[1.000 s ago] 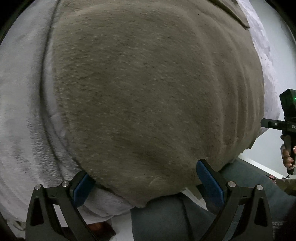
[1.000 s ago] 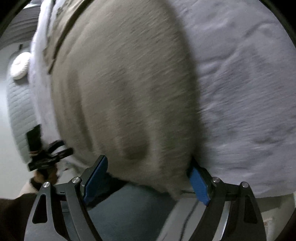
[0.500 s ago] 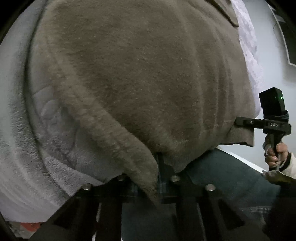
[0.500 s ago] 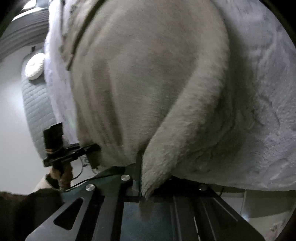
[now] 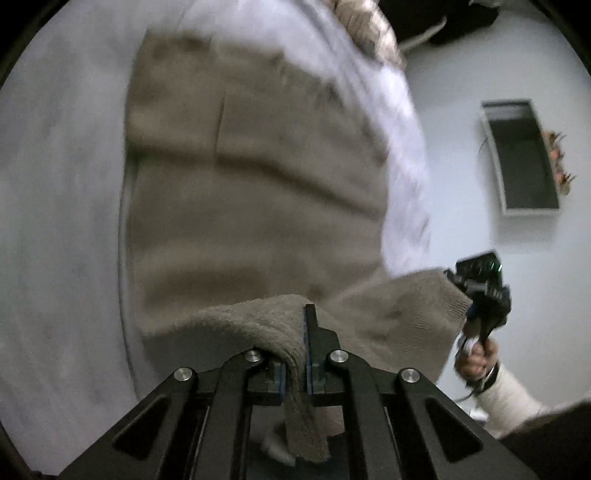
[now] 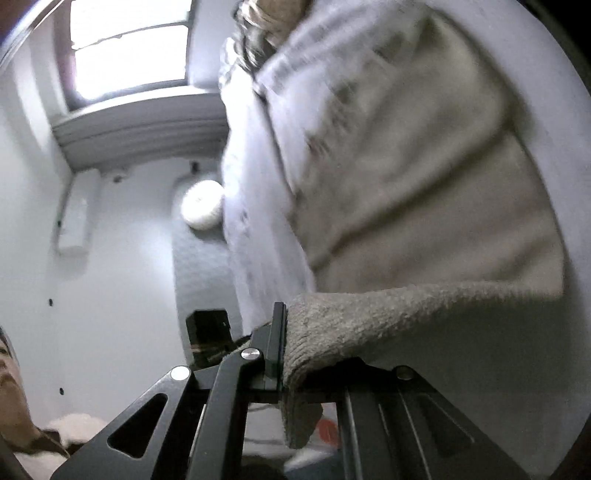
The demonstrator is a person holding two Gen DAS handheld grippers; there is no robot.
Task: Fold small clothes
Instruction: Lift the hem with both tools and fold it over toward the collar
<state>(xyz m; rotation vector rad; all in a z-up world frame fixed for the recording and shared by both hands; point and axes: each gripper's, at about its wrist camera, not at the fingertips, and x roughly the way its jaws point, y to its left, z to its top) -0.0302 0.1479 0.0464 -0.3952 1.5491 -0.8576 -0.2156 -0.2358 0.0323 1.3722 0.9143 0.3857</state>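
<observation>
A taupe knitted garment (image 5: pixel 251 206) lies spread on a pale grey fleece blanket (image 5: pixel 62 221). My left gripper (image 5: pixel 301 332) is shut on its near hem, and the pinched edge hangs down between the jaws. The lifted hem stretches right to the right gripper (image 5: pixel 476 295), held by a hand in a white sleeve. In the right wrist view my right gripper (image 6: pixel 284 332) is shut on the other hem corner of the garment (image 6: pixel 424 192), which drapes over its right finger. The far end of the garment still rests on the blanket (image 6: pixel 258 206).
A grey-framed box (image 5: pixel 524 158) sits on the pale floor at the right. A second knitted item (image 5: pixel 365 33) lies at the blanket's far edge. A window (image 6: pixel 125 44), a round white cushion (image 6: pixel 203 206) and a quilted grey piece stand to the left of the blanket.
Both grippers went from open around the hem to shut on it, then rose and tilted up, lifting the near hem off the blanket. More of the room shows now.
</observation>
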